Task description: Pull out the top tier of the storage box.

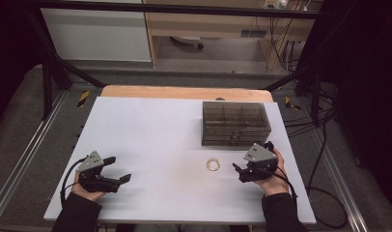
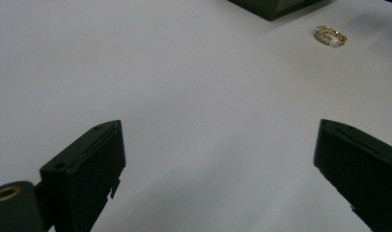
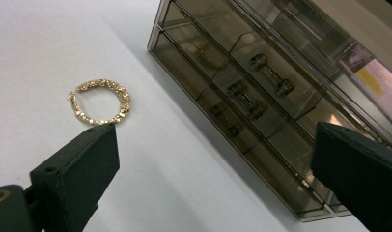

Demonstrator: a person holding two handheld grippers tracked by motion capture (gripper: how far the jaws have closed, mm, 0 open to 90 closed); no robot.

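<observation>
Gold bracelet [image 1: 213, 165] near desk's [image 1: 150, 130] front edge — flanked by right gripper [image 1: 243, 170] and left gripper [image 1: 118, 170], both spread wide, empty — ready for pickup.

White tabletop [image 1: 150, 145] on wooden table, grey floor [image 1: 20, 125], black frame bars [image 1: 49, 72], wooden shelving [image 1: 208, 24], tangled cables [image 1: 276, 43]
</observation>
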